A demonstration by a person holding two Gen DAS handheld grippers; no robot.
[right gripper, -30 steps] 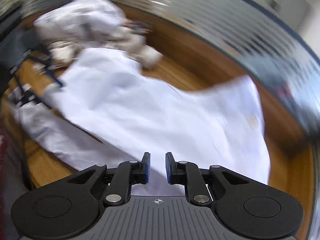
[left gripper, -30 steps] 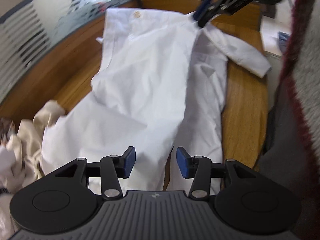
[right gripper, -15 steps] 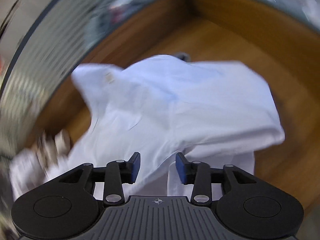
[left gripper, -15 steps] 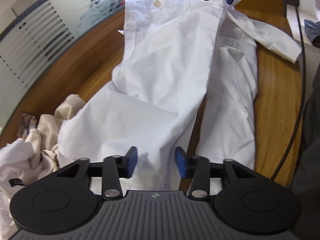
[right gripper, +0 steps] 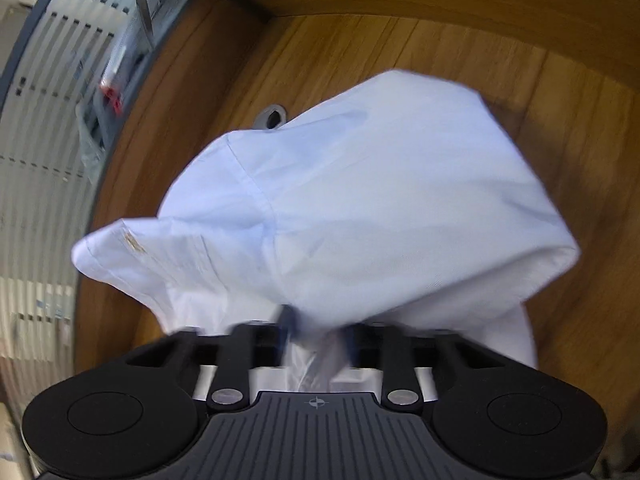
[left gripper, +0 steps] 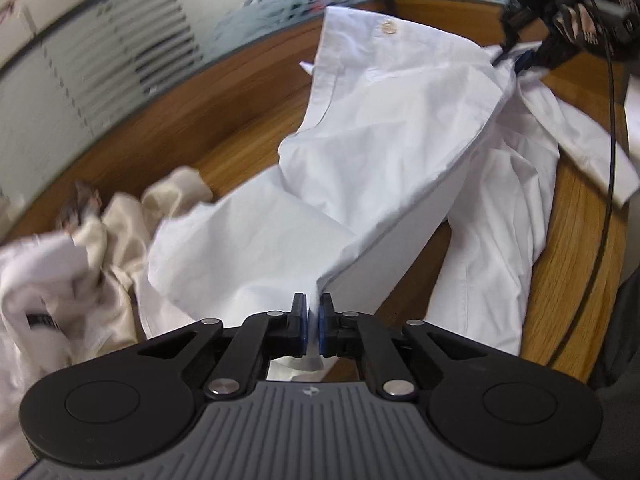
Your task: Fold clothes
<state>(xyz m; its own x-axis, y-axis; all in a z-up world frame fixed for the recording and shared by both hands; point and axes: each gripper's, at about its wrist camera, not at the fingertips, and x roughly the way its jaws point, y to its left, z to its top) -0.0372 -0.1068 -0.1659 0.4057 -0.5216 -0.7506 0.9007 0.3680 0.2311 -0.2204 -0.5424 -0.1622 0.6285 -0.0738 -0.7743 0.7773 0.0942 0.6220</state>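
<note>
the white shirt (left gripper: 380,152) lies lengthwise on the wooden worktop (left gripper: 576,248), running from near to far. the left hand-held gripper (left gripper: 314,320) pinches its near hem; the right hand-held gripper (right gripper: 316,336) grasps cloth at the far collar end, blurred.

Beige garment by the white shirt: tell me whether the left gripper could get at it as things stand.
Probably not yet. The left gripper is shut on the white shirt and would have to let go first. Otherwise the beige garment lies uncovered on the table, nothing above it.
</note>
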